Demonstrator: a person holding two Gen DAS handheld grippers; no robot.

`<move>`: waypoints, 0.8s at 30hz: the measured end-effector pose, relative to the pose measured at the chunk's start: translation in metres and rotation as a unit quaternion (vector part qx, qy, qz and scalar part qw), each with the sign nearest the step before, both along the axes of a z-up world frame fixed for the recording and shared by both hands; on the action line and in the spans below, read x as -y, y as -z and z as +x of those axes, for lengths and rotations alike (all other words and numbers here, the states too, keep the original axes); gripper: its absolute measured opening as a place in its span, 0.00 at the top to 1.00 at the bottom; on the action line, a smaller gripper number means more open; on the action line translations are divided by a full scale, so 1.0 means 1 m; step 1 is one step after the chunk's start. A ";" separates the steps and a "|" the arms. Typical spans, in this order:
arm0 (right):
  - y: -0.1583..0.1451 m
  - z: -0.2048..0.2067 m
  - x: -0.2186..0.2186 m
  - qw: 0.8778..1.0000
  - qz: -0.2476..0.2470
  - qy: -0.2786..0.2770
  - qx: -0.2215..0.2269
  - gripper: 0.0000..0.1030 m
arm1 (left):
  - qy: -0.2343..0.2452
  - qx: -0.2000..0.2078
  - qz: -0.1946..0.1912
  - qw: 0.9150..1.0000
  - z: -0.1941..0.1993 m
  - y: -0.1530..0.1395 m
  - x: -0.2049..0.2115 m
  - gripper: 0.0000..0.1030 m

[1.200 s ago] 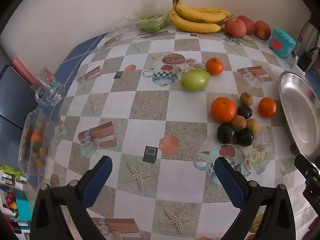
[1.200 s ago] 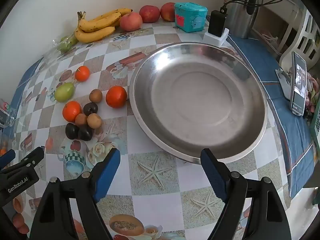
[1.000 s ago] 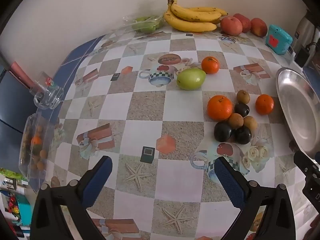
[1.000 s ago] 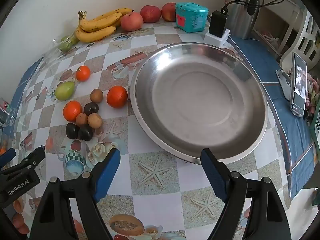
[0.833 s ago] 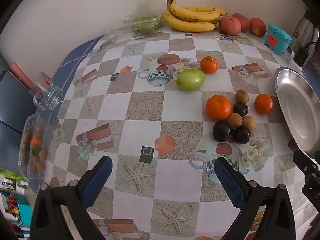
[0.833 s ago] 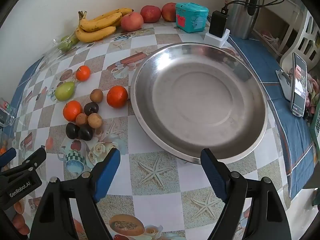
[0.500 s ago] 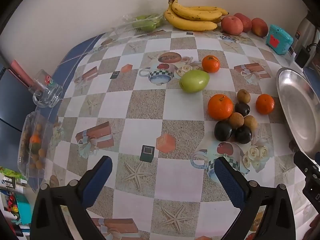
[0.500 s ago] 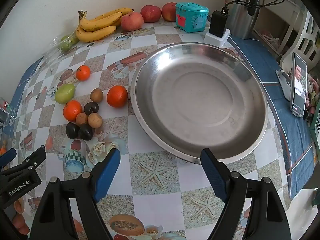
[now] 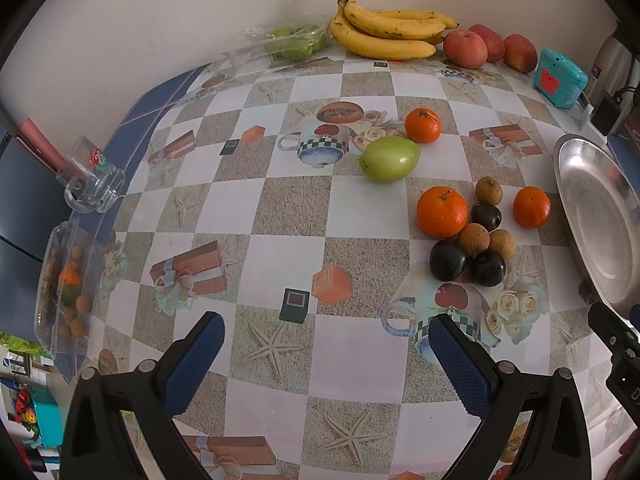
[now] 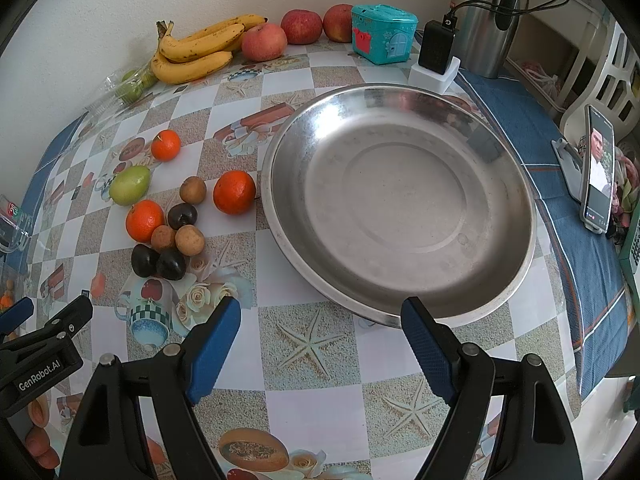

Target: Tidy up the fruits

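A cluster of fruit lies on the patterned tablecloth: a large orange, a second orange, a third orange, a green mango, dark plums and brown longans. The same cluster shows in the right wrist view around an orange. An empty steel plate lies to the right of it. Bananas and apples lie by the wall. My left gripper is open and empty above the table, short of the fruit. My right gripper is open and empty at the plate's near rim.
A teal tin, a charger and a kettle stand behind the plate. A phone on a stand is at the right. A glass mug and a clear box of small fruit sit at the left table edge.
The left wrist view shifts slightly over the table and back. Nothing on the table has moved and both grippers stay open.
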State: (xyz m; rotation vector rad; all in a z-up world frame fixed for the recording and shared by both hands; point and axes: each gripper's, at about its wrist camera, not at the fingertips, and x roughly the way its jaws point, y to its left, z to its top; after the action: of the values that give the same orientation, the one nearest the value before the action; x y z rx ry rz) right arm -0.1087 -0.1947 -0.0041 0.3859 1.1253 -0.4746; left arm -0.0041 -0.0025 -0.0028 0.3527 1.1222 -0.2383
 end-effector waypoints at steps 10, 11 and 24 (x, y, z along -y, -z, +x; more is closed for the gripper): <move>0.000 0.000 0.000 1.000 0.000 0.000 0.000 0.19 | -0.001 -0.002 0.000 1.000 -0.002 0.004 -0.002 0.00; 0.001 0.000 0.000 1.000 0.000 0.000 0.000 0.19 | -0.001 -0.002 0.000 1.000 -0.001 0.003 -0.002 0.00; 0.000 0.000 0.000 1.000 0.000 0.000 -0.001 0.19 | -0.001 -0.003 0.000 1.000 -0.002 0.004 -0.003 0.00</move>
State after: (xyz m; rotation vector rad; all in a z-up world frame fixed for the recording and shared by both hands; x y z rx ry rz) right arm -0.1087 -0.1947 -0.0044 0.3852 1.1272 -0.4741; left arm -0.0057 0.0006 -0.0070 0.3516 1.1285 -0.2382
